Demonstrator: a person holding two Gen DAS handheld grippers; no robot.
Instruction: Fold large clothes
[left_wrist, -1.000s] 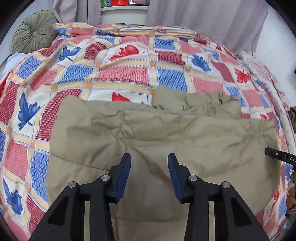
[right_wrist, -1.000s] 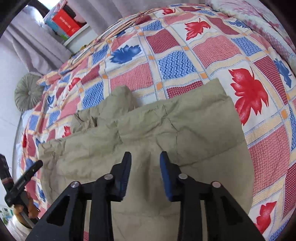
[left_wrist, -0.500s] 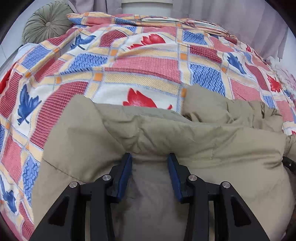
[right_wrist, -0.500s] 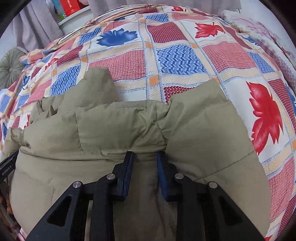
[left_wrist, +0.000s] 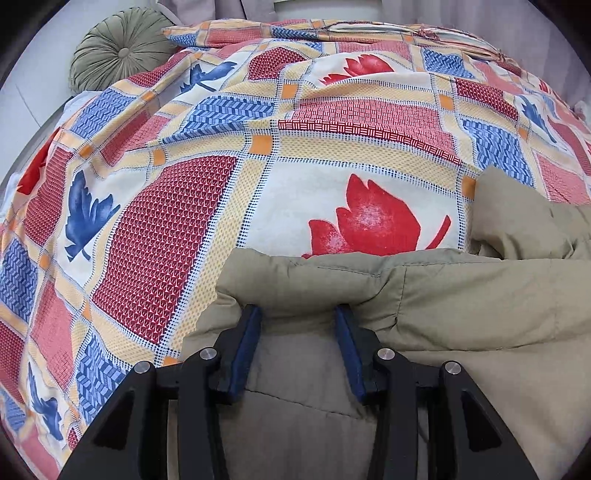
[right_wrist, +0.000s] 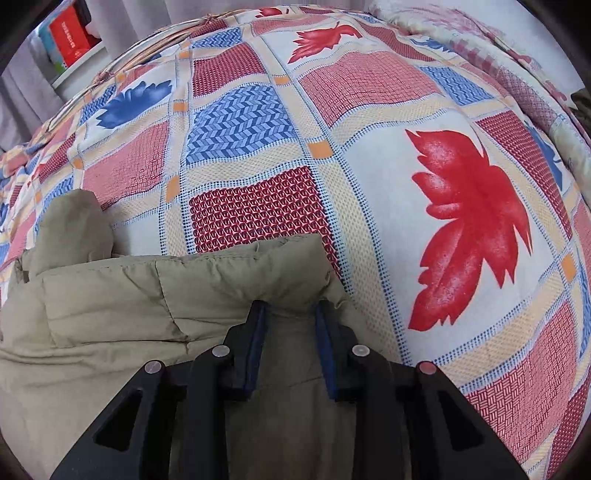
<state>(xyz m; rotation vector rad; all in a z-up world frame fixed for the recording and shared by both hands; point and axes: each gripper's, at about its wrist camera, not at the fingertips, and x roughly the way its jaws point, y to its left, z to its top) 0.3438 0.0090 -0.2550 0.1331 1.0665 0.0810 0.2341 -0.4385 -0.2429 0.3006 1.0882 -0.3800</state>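
Khaki padded jacket (left_wrist: 461, 306) lies on the patchwork bedspread (left_wrist: 332, 122), doubled over at least once, its far fold edge bunched at both tools. Left gripper (left_wrist: 297, 314) has fingers spread either side of a fabric ridge; right gripper (right_wrist: 290, 308) sits narrower, perhaps pinching, hard to tell. More folding looks due. Left view alone shows the green cushion (left_wrist: 122, 48); right alone shows red boxes (right_wrist: 70, 33) on a shelf

One khaki jacket (left_wrist: 461, 295); one patterned bedspread (left_wrist: 184, 206); one round green cushion (left_wrist: 122, 50), upper left; two claws: left claw (left_wrist: 297, 343), right claw (right_wrist: 290, 339).
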